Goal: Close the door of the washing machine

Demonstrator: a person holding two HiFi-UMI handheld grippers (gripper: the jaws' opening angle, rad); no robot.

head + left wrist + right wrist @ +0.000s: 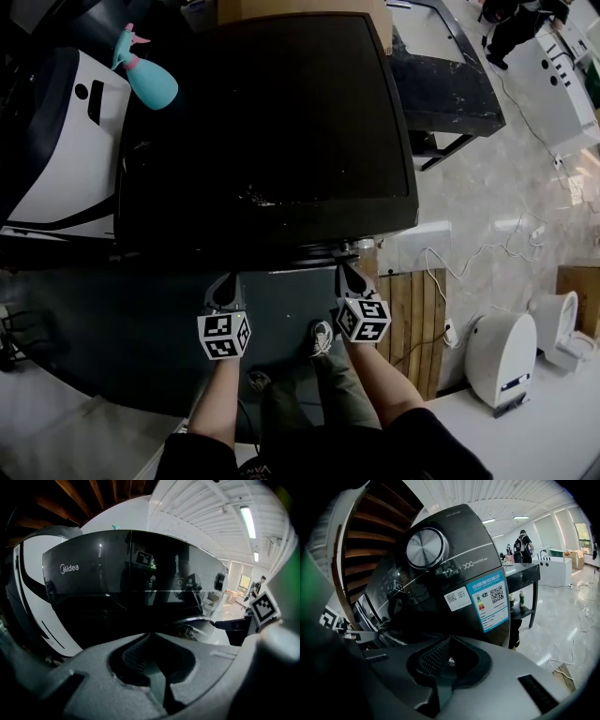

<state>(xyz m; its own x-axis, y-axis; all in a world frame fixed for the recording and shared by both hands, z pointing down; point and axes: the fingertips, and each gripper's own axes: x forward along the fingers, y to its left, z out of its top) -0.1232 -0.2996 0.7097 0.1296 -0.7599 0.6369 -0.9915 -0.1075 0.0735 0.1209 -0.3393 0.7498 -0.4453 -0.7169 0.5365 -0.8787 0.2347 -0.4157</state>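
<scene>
1. Washing-machine lid looks ajar, with its front edge at both gripper tips.
2. Left hand-held gripper and right hand-held gripper are both closed and hold nothing.
3. I'd press down evenly and slowly until it seats.

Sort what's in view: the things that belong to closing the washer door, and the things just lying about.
Job: washing machine; its dark glass door; left gripper; right gripper, both shut, empty.

Lying about: teal spray bottle; black table; wooden boards; white floor appliance.
</scene>
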